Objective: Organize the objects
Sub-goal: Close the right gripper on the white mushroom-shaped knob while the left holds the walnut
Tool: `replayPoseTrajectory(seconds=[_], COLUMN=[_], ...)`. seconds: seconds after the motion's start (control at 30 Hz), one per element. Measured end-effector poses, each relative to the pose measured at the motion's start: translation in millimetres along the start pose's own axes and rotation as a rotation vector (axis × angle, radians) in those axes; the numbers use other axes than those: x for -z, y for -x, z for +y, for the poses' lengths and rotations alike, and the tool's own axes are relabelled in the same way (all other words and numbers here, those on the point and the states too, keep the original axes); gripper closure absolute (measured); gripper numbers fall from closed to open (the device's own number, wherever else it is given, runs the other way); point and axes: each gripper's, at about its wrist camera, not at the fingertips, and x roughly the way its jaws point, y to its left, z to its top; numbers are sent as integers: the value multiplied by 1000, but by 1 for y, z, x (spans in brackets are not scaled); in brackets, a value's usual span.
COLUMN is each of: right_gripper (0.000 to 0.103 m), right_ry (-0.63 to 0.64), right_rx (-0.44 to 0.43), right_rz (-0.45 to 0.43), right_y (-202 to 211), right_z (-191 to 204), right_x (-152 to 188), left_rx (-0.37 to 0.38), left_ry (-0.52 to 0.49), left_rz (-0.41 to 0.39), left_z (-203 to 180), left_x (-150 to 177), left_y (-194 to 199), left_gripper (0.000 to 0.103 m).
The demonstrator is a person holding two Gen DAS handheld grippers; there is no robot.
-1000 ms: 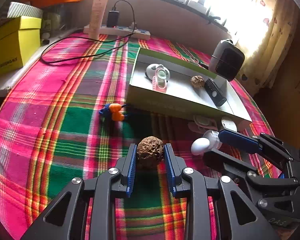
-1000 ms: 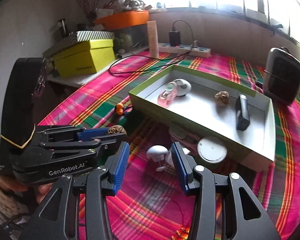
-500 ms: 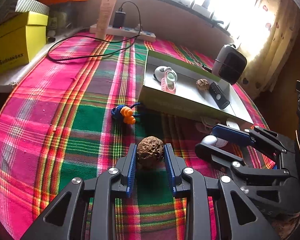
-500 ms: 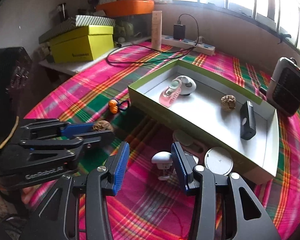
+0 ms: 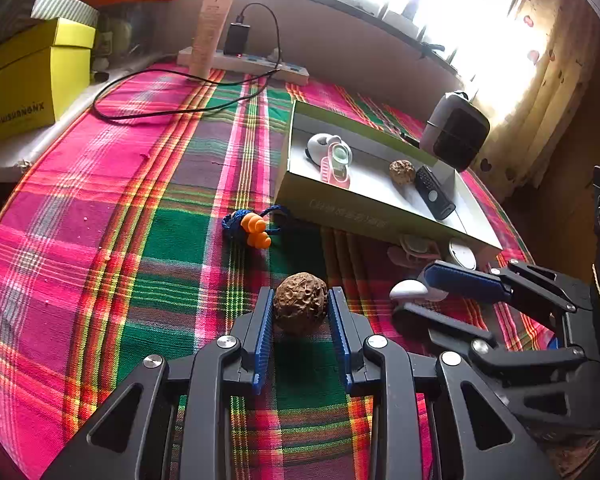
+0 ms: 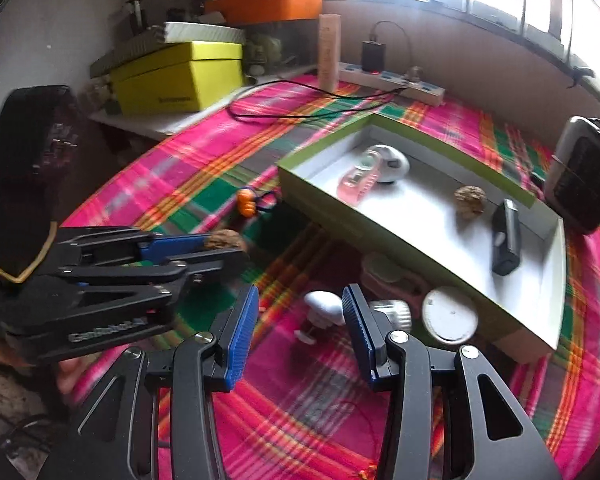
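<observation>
My left gripper (image 5: 300,312) is shut on a brown walnut (image 5: 299,307) and holds it above the plaid cloth; the walnut also shows in the right wrist view (image 6: 225,239). My right gripper (image 6: 300,316) is open around a small white mushroom-shaped object (image 6: 324,307) standing on the cloth. It also shows in the left wrist view (image 5: 409,290). A green-walled box (image 5: 340,208) holds a second walnut (image 5: 402,171), a black remote (image 5: 434,197), a pink item (image 5: 336,164) and a white rounded item (image 6: 392,162).
Orange earplugs on a blue cord (image 5: 252,231) lie left of the box. A white round lid (image 6: 450,315) and a pale pink item (image 6: 384,276) lie by the box's front wall. A small heater (image 5: 456,132), a power strip (image 5: 244,62) and yellow boxes (image 5: 28,80) stand farther off.
Both grippers have drawn back and up from the box, so more of the table shows. The walnut stays held in the left gripper. The right gripper's jaws now stand either side of the white mushroom-shaped object.
</observation>
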Motion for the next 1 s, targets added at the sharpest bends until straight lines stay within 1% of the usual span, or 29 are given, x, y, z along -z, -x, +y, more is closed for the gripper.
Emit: replayPoseTrajectory(seconds=[0.07, 0.13, 0.4, 0.7, 0.8, 0.87, 0.93, 1.0], right_gripper=[58, 58, 58, 58, 65, 67, 73, 75], right_ry=[-17, -6, 16, -34, -26, -28, -41, -48], right_rx=[17, 24, 24, -12, 4, 6, 5, -4], right_rz=[-1, 6, 53, 30, 22, 17, 11, 7], right_y=[-3, -5, -16, -16, -16, -16, -15, -14], right_z=[0, 1, 8, 6, 7, 6, 3, 1], right_x=[0, 0, 3, 6, 6, 7, 7, 7], left_rx=[1, 2, 1, -2, -4, -9, -12, -14], left_ry=[2, 2, 1, 2, 0, -5, -5, -7], left_rz=[0, 0, 0, -1, -1, 0, 0, 0], left_z=[0, 0, 0, 0, -1, -2, -2, -3], left_x=[0, 0, 0, 0, 0, 0, 0, -1], left_y=[0, 0, 0, 0, 0, 0, 0, 0], left_gripper=[77, 77, 77, 77, 77, 77, 77, 77])
